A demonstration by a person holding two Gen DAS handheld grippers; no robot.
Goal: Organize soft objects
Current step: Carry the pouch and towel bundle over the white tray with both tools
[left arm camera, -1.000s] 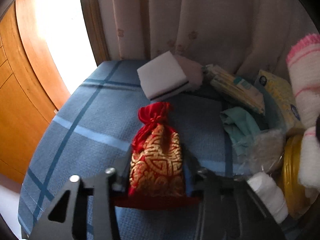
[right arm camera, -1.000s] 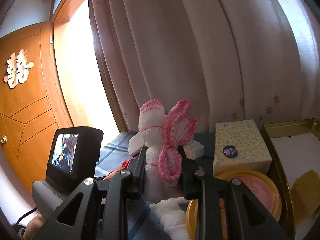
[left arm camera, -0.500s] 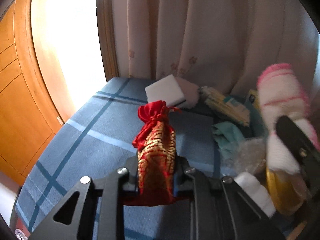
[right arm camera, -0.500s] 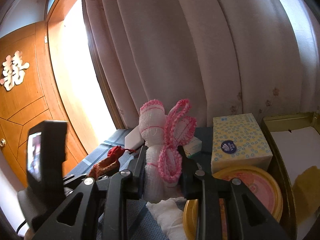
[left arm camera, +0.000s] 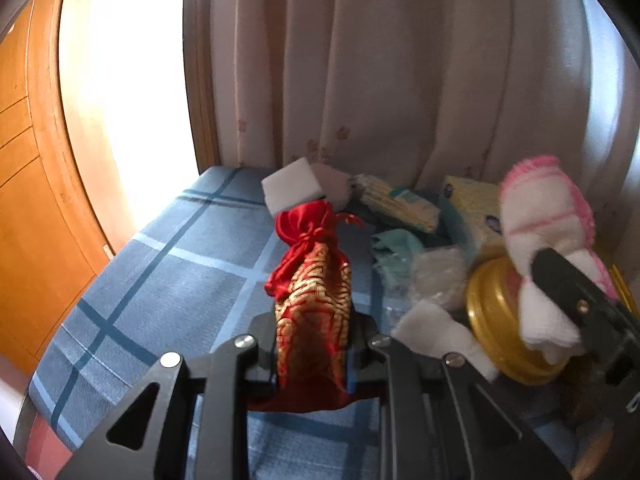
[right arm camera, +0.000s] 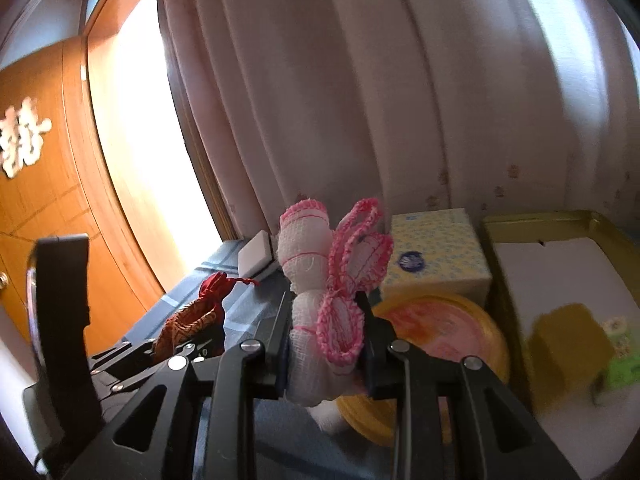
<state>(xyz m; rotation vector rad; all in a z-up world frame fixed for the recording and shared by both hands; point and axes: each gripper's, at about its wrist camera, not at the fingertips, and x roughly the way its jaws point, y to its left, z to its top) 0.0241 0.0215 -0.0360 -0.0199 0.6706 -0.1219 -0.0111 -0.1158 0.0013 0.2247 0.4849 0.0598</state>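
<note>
Left gripper (left arm camera: 312, 354) pinches the red-and-gold brocade pouch (left arm camera: 310, 280) near its base, lifted above the blue plaid tablecloth (left arm camera: 160, 280); right gripper (right arm camera: 326, 350) clamps the white-and-pink mesh cloth (right arm camera: 320, 280) just above the round gold tin (right arm camera: 448, 328); open gold box (right arm camera: 560, 280) sits right of that tin. Risks, as I judge them: satin pouch slides out, held low and top-heavy; cloth's loose loops snag the tin's rim; both grippers crowd together over the tin and collide.
</note>
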